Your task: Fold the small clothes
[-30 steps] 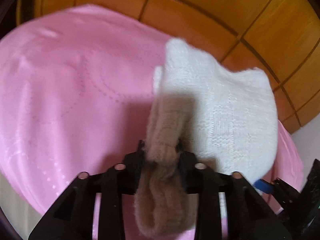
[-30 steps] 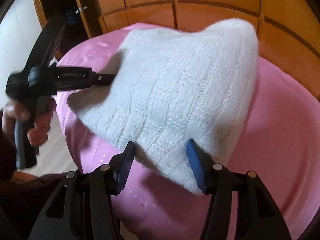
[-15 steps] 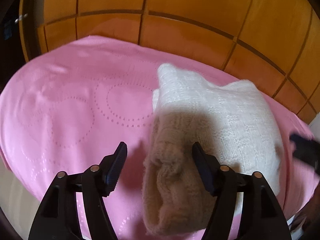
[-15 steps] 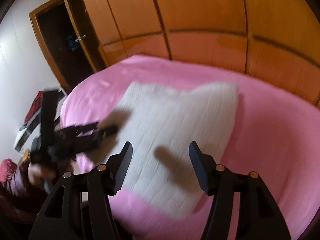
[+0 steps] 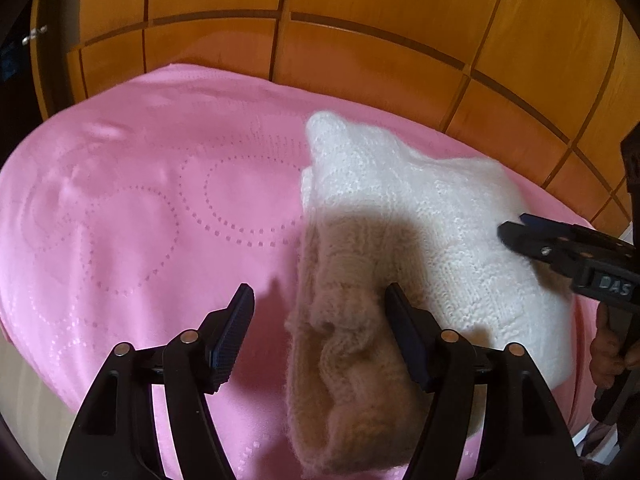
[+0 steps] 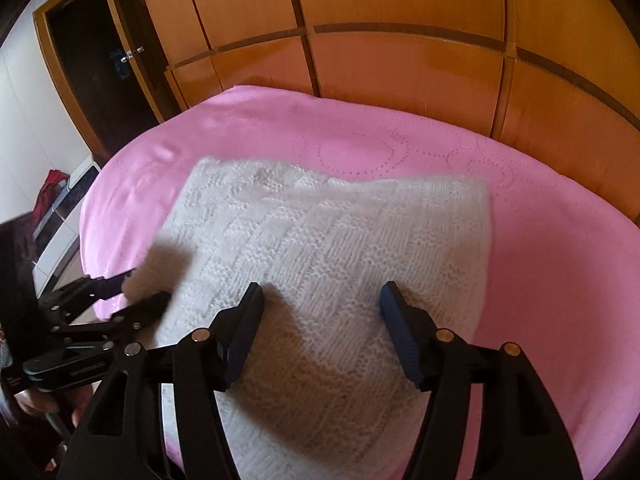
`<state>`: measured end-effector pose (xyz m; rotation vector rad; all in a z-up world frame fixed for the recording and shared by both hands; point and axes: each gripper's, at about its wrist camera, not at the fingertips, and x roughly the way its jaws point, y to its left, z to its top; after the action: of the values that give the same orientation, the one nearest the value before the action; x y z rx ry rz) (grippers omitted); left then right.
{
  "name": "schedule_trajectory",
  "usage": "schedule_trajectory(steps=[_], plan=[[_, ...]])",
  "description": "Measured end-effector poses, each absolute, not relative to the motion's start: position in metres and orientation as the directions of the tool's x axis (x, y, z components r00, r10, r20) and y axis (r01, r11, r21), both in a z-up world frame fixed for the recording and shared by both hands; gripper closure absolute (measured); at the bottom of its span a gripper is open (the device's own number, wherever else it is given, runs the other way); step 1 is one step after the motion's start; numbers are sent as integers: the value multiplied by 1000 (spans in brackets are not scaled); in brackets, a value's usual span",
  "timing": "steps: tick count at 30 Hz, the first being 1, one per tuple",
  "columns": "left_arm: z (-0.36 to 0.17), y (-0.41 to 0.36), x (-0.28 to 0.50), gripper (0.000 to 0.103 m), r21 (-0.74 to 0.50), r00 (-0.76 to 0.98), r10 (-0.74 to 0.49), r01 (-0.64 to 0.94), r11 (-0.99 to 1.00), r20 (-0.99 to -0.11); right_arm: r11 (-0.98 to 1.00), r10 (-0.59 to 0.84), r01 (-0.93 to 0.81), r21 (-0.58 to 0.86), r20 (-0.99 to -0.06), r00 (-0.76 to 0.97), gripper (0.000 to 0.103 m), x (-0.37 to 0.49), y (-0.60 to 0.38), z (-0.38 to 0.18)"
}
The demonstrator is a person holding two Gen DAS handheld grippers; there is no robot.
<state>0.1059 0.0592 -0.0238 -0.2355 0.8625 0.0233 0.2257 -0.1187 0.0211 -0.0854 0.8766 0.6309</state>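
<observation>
A white knitted garment (image 5: 432,216) lies folded on a pink bedspread (image 5: 140,220); its near folded edge (image 5: 352,380) lies in shadow between my left fingers. My left gripper (image 5: 320,320) is open, its jaws astride that edge. In the right wrist view the garment (image 6: 328,248) lies flat. My right gripper (image 6: 320,320) is open just above it and holds nothing. The right gripper also shows in the left wrist view (image 5: 520,232). The left gripper shows in the right wrist view (image 6: 132,296).
The pink bedspread (image 6: 540,280) covers the whole bed. Orange wooden wardrobe panels (image 5: 360,40) stand right behind it. An open wardrobe door (image 6: 92,72) and a white shelf with red cloth (image 6: 56,200) are at the left.
My left gripper opened and let go of the garment's folded edge, which dropped onto the bed. My right gripper pulled up and back, then came lower over the garment.
</observation>
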Motion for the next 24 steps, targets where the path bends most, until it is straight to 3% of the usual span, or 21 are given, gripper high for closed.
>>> schedule_trajectory(steps=[3, 7, 17, 22, 24], plan=[[-29, 63, 106, 36, -222, 653, -98, -110, 969, -751, 800, 533, -551, 238, -704, 469, 18, 225, -128, 30], [-34, 67, 106, 34, -245, 652, -119, -105, 964, -749, 807, 570, -483, 340, -661, 488, 11, 232, -155, 32], [-47, 92, 111, 32, -406, 631, -279, -62, 912, -724, 673, 739, -328, 663, -591, 323, 10, 259, -203, -20], [-61, 107, 114, 33, -531, 615, -401, -34, 847, -679, 575, 818, -310, 757, -520, 248, 15, 267, -201, -36], [-65, 109, 114, 38, -569, 612, -443, -15, 822, -655, 538, 843, -309, 784, -497, 207, 19, 270, -193, -40]])
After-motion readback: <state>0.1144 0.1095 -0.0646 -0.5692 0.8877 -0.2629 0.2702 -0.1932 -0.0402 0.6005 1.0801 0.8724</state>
